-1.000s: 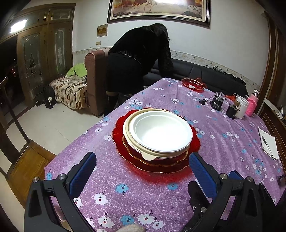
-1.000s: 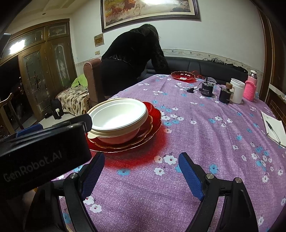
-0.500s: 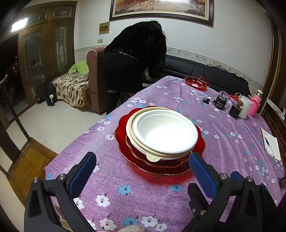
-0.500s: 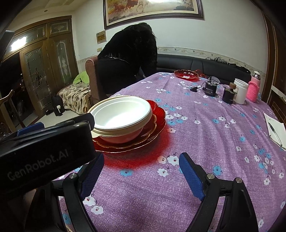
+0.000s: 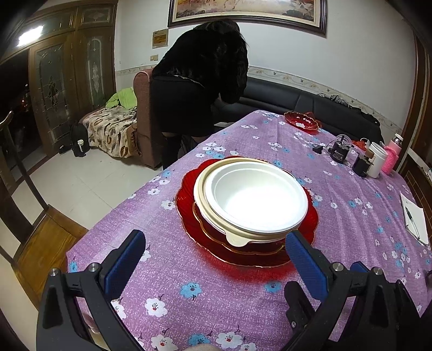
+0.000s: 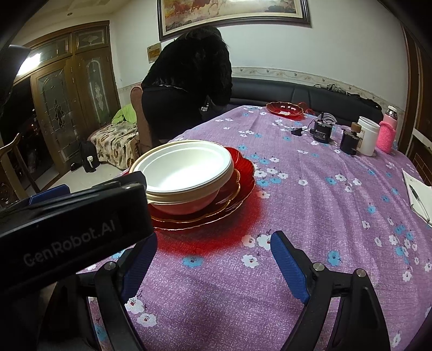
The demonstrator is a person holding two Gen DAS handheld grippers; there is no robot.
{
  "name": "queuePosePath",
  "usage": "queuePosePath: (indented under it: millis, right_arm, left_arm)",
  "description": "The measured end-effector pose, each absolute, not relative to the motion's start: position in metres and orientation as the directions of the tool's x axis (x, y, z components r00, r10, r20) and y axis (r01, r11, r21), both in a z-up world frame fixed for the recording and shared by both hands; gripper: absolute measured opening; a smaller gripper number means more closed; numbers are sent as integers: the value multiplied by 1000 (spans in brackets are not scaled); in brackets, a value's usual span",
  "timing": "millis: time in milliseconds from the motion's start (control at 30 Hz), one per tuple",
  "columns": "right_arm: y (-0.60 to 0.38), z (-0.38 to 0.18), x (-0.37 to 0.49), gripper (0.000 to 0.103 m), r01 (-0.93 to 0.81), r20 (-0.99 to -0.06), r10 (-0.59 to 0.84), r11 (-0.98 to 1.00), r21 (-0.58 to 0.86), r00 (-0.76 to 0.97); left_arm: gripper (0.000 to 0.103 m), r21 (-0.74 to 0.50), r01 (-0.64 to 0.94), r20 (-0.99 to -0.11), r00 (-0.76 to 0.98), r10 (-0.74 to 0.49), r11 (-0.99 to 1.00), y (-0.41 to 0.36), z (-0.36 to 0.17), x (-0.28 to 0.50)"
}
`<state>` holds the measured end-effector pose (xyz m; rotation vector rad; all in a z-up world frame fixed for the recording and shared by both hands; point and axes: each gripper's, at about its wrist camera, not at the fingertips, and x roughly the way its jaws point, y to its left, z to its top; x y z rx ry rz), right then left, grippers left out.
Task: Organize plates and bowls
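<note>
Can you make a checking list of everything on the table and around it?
Surface: table under a purple flowered cloth.
Job's things: white bowl nested in a beige bowl, stacked on red plates; a red dish at the far end.
Clutter: white cup, pink bottle, black gadgets, notepad.
Grippers: left hand-held gripper and right hand-held gripper both open, empty.
Cables: a coil behind the gadgets.
Surroundings: person bending at the sofa.

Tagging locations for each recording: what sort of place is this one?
Most likely a home living or dining room: a table under a flowered cloth, a dark sofa along the wall, and a framed painting above.
</note>
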<state>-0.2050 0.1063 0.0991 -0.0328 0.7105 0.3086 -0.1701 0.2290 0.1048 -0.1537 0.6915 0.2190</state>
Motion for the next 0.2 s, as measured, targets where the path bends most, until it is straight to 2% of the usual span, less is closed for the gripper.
queuePosePath:
  millis: [200]
  right_arm:
    - [93,100,-200,89,-275,-652,286,954,123,702]
  left_arm:
    - [103,-67,-245,-650,746,144,967,226,110,-164]
